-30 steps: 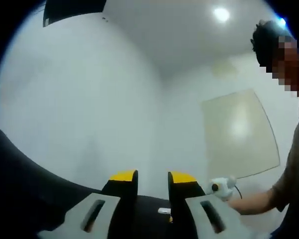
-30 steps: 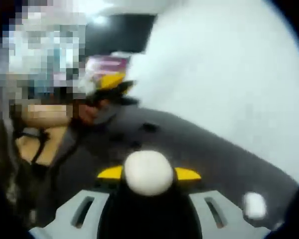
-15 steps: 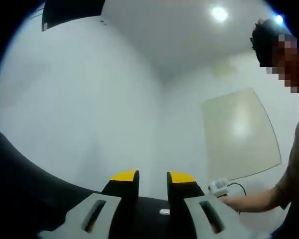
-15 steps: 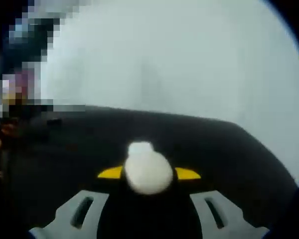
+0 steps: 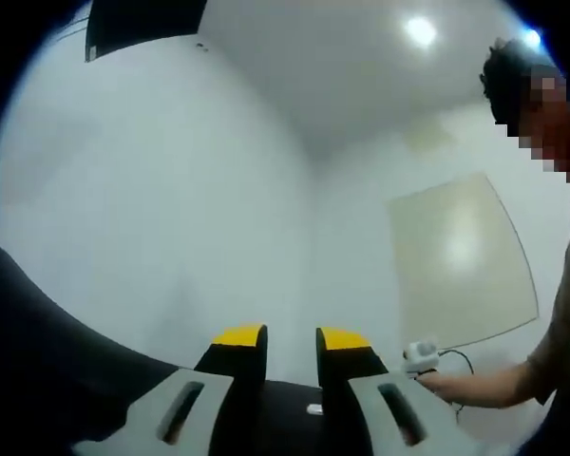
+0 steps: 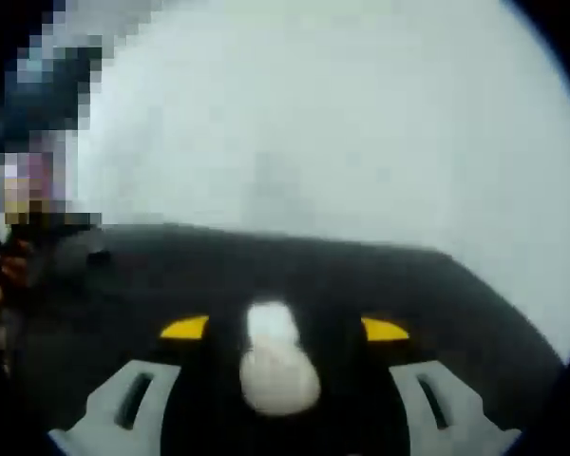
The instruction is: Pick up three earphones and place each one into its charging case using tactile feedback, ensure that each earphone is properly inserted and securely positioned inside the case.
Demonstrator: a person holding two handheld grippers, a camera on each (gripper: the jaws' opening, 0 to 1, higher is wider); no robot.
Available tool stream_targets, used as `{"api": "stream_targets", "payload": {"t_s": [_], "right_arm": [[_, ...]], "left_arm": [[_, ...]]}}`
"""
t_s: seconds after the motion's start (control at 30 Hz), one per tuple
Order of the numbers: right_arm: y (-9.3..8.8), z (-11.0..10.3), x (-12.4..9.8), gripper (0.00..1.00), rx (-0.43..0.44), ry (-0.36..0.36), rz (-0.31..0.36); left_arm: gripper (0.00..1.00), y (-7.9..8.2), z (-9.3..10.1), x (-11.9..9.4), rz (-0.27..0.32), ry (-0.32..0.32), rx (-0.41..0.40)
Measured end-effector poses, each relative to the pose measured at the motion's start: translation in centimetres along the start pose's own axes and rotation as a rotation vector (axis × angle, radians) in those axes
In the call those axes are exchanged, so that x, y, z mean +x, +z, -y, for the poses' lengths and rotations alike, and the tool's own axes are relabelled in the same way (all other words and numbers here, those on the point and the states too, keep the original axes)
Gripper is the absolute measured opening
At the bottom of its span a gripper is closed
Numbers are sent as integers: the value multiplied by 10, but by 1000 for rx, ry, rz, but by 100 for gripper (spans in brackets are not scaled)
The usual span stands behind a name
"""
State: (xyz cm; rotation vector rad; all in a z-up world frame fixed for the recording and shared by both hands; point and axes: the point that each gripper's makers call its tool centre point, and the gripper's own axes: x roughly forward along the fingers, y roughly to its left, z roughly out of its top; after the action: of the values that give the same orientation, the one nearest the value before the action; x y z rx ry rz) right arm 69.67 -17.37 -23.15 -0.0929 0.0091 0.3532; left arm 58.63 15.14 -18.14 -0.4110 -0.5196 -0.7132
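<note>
Right gripper view, blurred throughout: the right claw (image 6: 283, 329) has its yellow-tipped jaws spread wide. A white earphone (image 6: 277, 370) lies between them, touching neither jaw as far as the blur allows; whether it rests on the dark counter (image 6: 294, 271) or in a recess cannot be told. No charging case can be made out here. A white wall (image 6: 342, 123) rises behind the counter.

Left gripper view: the left claw (image 5: 291, 334) is raised, its jaws parted by a narrow gap with nothing between them. A small white object (image 5: 314, 409), too small to identify, sits on the dark counter (image 5: 38, 342) below the jaws. At right, a person's hand (image 5: 427, 382) holds a white device (image 5: 420, 354) with a cable. A pale board (image 5: 461, 256) hangs on the wall.
</note>
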Motion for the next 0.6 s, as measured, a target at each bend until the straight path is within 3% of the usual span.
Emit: {"api": "stream_targets", "payload": {"t_s": [0.03, 0.1, 0.2, 0.37, 0.47, 0.57, 0.6], "right_arm": [[20, -8, 1, 60, 3, 20, 66], [55, -44, 4, 57, 60, 163, 181], [63, -89, 14, 54, 122, 332, 210], [11, -135, 59, 54, 48, 413, 15], [-5, -155, 67, 54, 34, 467, -5], [-34, -162, 70, 52, 25, 492, 1], [-48, -159, 68, 51, -45, 495, -126]], "left_arm": [[19, 2, -1, -1, 9, 3, -3], [18, 3, -3, -1, 19, 13, -8], [18, -3, -7, 1, -12, 32, -12], [18, -8, -2, 2, -38, 17, 8], [18, -11, -3, 2, -58, 24, 9], [18, -12, -4, 2, -63, 31, 6], [18, -13, -5, 2, -68, 37, 6]]}}
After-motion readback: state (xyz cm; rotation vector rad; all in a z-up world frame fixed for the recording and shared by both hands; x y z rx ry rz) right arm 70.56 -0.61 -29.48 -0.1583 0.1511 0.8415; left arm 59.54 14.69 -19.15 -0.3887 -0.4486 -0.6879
